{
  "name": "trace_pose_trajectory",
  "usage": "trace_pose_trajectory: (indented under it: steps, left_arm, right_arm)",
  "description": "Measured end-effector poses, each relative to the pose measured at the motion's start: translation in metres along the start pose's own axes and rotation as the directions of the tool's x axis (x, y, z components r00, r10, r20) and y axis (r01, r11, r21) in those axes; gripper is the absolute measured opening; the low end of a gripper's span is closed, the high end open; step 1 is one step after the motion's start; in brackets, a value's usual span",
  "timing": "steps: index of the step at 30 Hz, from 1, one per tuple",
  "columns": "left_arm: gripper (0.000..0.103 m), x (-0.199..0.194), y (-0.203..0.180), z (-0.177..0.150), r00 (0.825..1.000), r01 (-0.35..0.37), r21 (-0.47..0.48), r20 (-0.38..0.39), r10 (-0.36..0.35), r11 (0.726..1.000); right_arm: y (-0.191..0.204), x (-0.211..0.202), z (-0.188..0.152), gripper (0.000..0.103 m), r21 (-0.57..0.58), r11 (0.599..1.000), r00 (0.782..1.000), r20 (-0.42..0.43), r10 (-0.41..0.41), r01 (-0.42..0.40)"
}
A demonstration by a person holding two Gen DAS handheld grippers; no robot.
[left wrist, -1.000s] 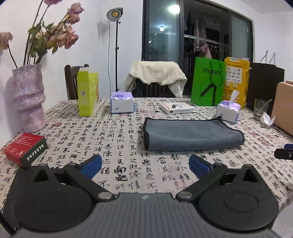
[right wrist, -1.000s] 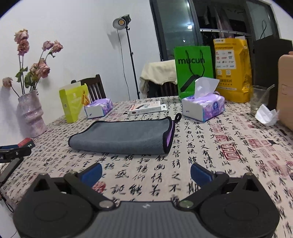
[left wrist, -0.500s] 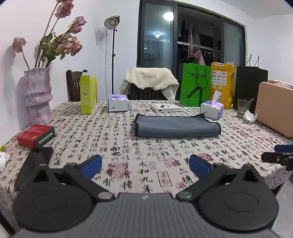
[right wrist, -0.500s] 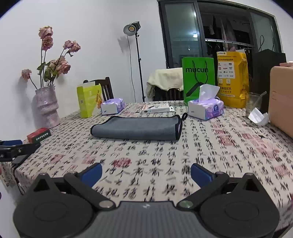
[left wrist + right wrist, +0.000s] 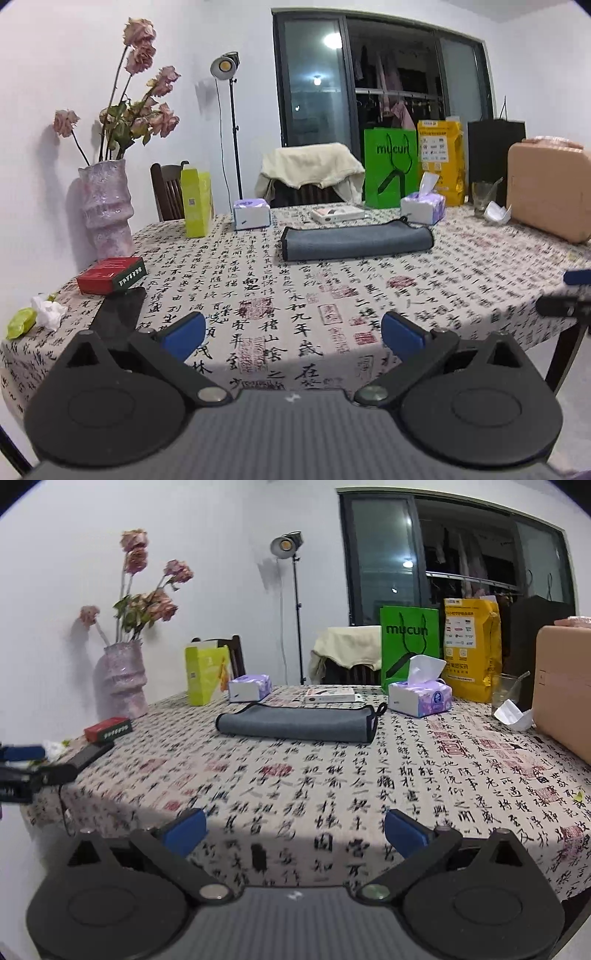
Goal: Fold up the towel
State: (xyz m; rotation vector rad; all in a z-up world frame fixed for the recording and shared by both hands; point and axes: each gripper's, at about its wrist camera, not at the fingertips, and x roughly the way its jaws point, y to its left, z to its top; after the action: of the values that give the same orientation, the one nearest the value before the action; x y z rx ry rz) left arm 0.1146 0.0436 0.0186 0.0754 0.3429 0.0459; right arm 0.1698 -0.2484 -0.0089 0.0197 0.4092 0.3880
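Observation:
A grey towel (image 5: 356, 242) with a dark edge lies folded into a long flat strip in the middle of the table; it also shows in the right wrist view (image 5: 297, 727), with a small loop at its right end. My left gripper (image 5: 293, 334) is open and empty, held off the table's near edge, far from the towel. My right gripper (image 5: 295, 829) is open and empty, also back beyond the near edge. Each gripper shows at the side of the other's view.
The table (image 5: 295, 295) has a calligraphy-print cloth. On it are a vase of flowers (image 5: 105, 206), a red box (image 5: 110, 275), a black phone (image 5: 118, 314), a yellow-green carton (image 5: 195, 203), two tissue packs (image 5: 251, 214) (image 5: 421, 698), bags (image 5: 391, 168), a glass (image 5: 482, 194) and a tan case (image 5: 546, 192).
Both grippers have drawn back and up from the towel to beyond the table's near edge. The towel has not moved. Both stay open.

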Motion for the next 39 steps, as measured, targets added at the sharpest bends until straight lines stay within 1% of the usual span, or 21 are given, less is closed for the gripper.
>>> trace_pose_trajectory:
  steps: [4,8,11,15,17,20,25,26,28,29,32,34,39]
  left_arm:
    - [0.103,-0.019,-0.003,-0.002,1.0,0.002,-0.009,0.023,-0.002,1.0]
    - [0.103,-0.037,-0.01,-0.008,0.998,-0.033,0.025,0.045,0.032,0.999]
    - [0.103,-0.05,-0.014,-0.013,0.997,-0.049,0.041,0.063,0.046,0.998]
    - [0.103,-0.061,-0.016,-0.019,0.999,-0.017,0.037,0.052,0.015,0.999]
    - [0.103,-0.065,-0.018,-0.023,0.999,-0.011,0.041,0.05,0.009,0.999]
    - [0.103,-0.071,-0.022,-0.031,0.999,0.025,0.043,0.036,-0.027,0.999]
    - [0.103,-0.084,-0.028,-0.04,0.998,0.066,0.041,0.021,-0.067,0.997]
    - [0.103,-0.087,-0.03,-0.042,0.997,0.075,0.041,0.015,-0.076,0.996]
    - [0.103,-0.093,-0.034,-0.047,0.995,0.098,0.05,0.007,-0.098,0.994]
    - [0.103,-0.095,-0.036,-0.05,0.995,0.104,0.055,-0.002,-0.104,0.993]
    - [0.103,-0.096,-0.038,-0.055,0.994,0.106,0.037,-0.039,-0.104,0.994]
    - [0.103,-0.095,-0.036,-0.056,0.994,0.096,0.029,-0.05,-0.095,0.995]
    - [0.103,-0.097,-0.034,-0.056,0.996,0.085,0.042,-0.03,-0.084,0.996]
  right_arm:
    - [0.004,-0.017,-0.009,0.103,0.01,1.0,1.0,0.007,0.009,-0.009]
    - [0.009,-0.035,-0.014,0.103,-0.034,0.999,0.999,0.009,0.031,-0.031]
    - [0.01,-0.047,-0.017,0.103,-0.046,0.998,0.999,0.009,0.045,-0.045]
    - [0.011,-0.062,-0.027,0.103,-0.033,0.997,0.998,0.001,0.068,-0.068]
    - [0.011,-0.067,-0.033,0.103,-0.033,0.997,0.997,0.009,0.074,-0.074]
    - [0.012,-0.075,-0.039,0.103,-0.042,0.996,0.997,0.016,0.074,-0.073]
    - [0.016,-0.094,-0.052,0.103,-0.017,0.996,0.996,0.036,0.084,-0.083]
    - [0.018,-0.098,-0.055,0.103,-0.013,0.997,0.996,0.037,0.076,-0.075]
    - [0.02,-0.106,-0.063,0.103,0.01,0.999,0.999,0.045,0.03,-0.031]
    - [0.021,-0.108,-0.065,0.103,0.009,1.0,0.999,0.038,0.027,-0.027]
    - [0.023,-0.118,-0.07,0.103,0.004,1.0,0.999,0.051,0.012,-0.012]
    - [0.023,-0.123,-0.069,0.103,-0.003,1.0,0.998,0.058,0.022,-0.022]
    - [0.027,-0.127,-0.07,0.103,-0.024,0.999,0.997,0.062,0.047,-0.045]
